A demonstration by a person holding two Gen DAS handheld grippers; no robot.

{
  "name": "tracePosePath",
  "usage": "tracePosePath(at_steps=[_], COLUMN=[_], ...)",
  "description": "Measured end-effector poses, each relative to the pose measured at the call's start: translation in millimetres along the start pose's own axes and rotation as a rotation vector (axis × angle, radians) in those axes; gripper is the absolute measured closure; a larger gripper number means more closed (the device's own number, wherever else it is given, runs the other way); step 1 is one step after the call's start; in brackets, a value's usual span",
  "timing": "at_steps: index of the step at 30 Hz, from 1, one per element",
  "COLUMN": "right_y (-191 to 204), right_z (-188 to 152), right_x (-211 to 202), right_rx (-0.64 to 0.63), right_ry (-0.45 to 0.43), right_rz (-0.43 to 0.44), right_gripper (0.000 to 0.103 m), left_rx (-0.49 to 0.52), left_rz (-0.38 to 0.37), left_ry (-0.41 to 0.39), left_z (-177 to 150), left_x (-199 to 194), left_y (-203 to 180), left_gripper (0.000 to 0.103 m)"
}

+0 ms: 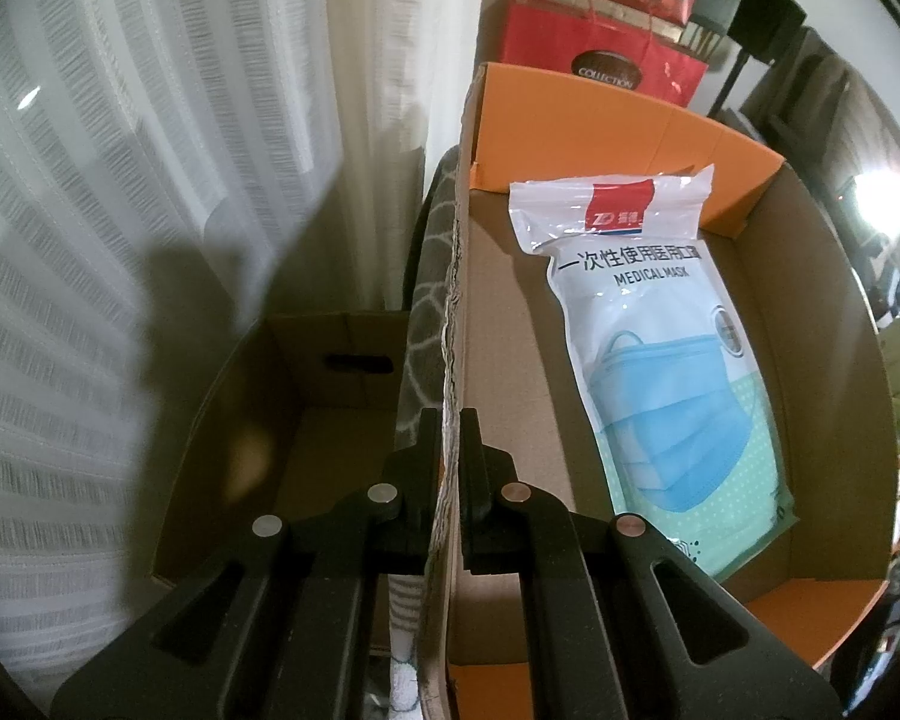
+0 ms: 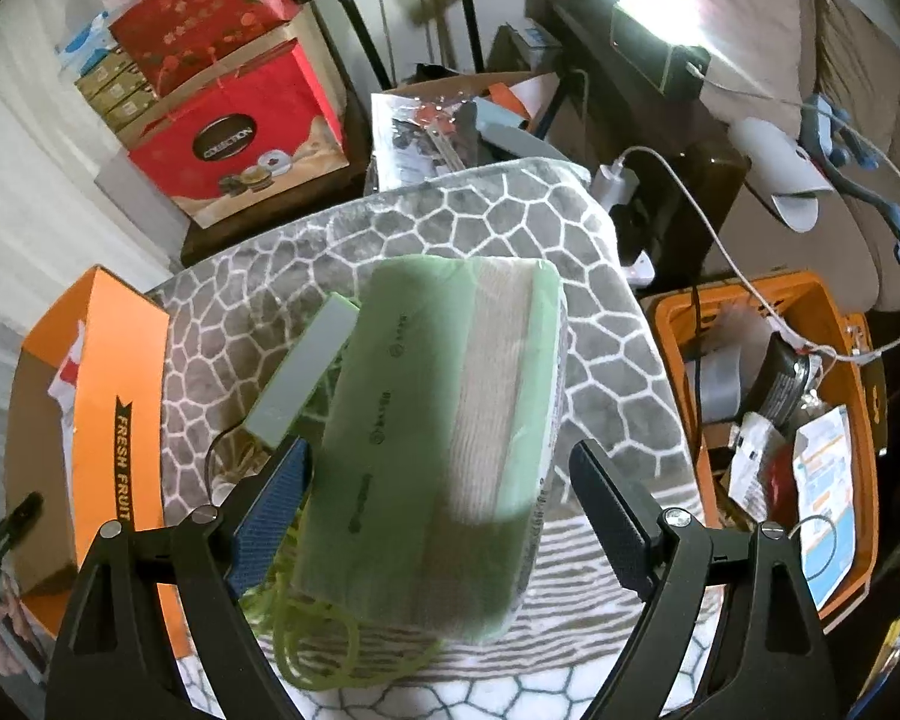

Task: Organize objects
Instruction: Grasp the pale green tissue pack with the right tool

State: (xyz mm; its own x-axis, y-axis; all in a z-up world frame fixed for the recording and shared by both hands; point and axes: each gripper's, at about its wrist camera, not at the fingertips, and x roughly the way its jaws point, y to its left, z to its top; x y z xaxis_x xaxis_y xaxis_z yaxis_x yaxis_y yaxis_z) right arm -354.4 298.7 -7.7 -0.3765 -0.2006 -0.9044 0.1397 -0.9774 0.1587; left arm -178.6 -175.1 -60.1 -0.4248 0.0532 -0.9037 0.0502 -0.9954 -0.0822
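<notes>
My left gripper (image 1: 450, 420) is shut on the torn side wall of an orange cardboard box (image 1: 600, 108). A pack of blue medical masks (image 1: 660, 360) lies flat inside that box. My right gripper (image 2: 438, 474) is open, its fingers on either side of a green tissue pack (image 2: 444, 420) that lies on a grey patterned blanket (image 2: 498, 216). A small grey-green box (image 2: 306, 378) and yellow-green cord (image 2: 318, 654) lie by the pack's left side. The orange box also shows in the right wrist view (image 2: 114, 372), left of the blanket.
A brown cardboard box (image 1: 306, 372) stands left of the orange box, beside white curtains (image 1: 120, 180). Red gift bags (image 2: 234, 138) stand behind. An orange crate (image 2: 858, 396) of mixed items sits right of the blanket. A white cable (image 2: 720, 228) trails above it.
</notes>
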Motion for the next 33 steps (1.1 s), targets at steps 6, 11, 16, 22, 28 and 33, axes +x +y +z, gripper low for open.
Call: tracePosePath(at_steps=[6,11,16,22,28,33], right_y=[-1.1,1.6,6.0,11.4,12.9,16.4], right_z=[-1.0,-1.9,-3.6,-4.7,-4.1,-0.4], right_x=[9.2,10.6,10.3,8.5,0.5,-13.3], right_rx=[0.0,-0.013,-0.034,-0.07,-0.086,-0.099], right_ry=[-0.004,-0.012,-0.025,-0.039,-0.075,-0.117], right_rz=[-0.036,-0.048,-0.046,-0.052,-0.059,-0.063], right_gripper=[0.001,0.001,0.007,0.022,0.028,0.029], left_rx=[-0.002,-0.001,-0.003,-0.005,-0.005,-0.006], left_rz=[-0.002,0.0,-0.001,-0.002,-0.002,-0.002], left_ry=[0.0,0.0,-0.001,-0.001,-0.001,-0.001], left_z=[0.0,0.0,-0.2,-0.2,-0.2,-0.2], left_x=[-0.1,-0.1,0.1,0.2,0.4,0.4], left_y=[0.2,-0.3,-0.7,-1.0,-1.0,-1.0], left_gripper=[0.098,0.098,0.098,0.098,0.098,0.098])
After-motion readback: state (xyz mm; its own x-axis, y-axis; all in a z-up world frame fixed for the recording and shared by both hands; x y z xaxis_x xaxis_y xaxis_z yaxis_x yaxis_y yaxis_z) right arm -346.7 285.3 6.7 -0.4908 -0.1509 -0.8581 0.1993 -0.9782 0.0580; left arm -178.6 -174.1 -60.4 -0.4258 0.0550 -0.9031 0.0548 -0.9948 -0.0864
